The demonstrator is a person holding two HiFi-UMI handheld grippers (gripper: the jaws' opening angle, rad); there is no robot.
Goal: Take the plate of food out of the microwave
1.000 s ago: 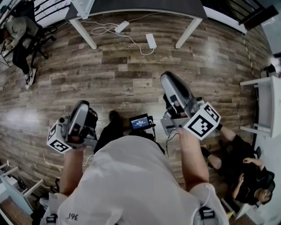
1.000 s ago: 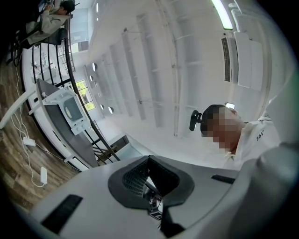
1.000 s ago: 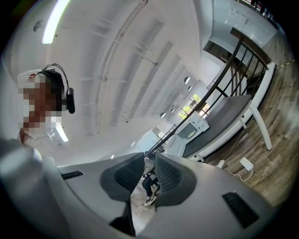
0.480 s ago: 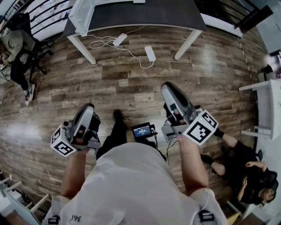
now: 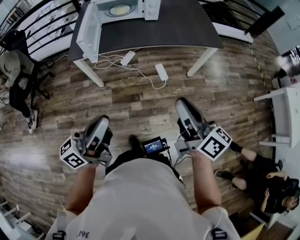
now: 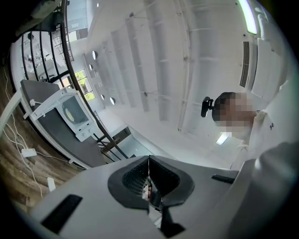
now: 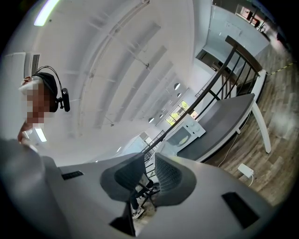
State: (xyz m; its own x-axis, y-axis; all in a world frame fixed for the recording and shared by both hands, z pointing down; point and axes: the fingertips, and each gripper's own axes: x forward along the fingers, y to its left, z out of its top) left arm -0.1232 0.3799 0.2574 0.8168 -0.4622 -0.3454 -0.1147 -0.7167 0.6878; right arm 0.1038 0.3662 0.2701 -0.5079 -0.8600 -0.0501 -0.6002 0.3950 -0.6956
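Note:
A white microwave (image 5: 151, 8) stands on a dark table (image 5: 187, 28) at the top of the head view, its door (image 5: 89, 29) swung open to the left. Inside it lies a plate of yellowish food (image 5: 120, 9). Both grippers are held in front of the person's body, far short of the table and over the wood floor. The left gripper (image 5: 100, 123) has its pads closed together with nothing between them (image 6: 149, 173). The right gripper (image 5: 183, 106) shows a gap between its pads, also empty (image 7: 149, 176). The microwave appears small in the left gripper view (image 6: 70, 112) and the right gripper view (image 7: 184, 131).
Two white power strips (image 5: 161, 71) with cables lie on the floor under the table. A person sits on a chair at far left (image 5: 16, 79), another sits at lower right (image 5: 267, 187). A white table (image 5: 286, 112) stands at right. A small screen (image 5: 153, 146) hangs at the waist.
The person has walked toward the table: the microwave with its open door has come into view at the top. Both grippers stay in front of the body, jaws unchanged.

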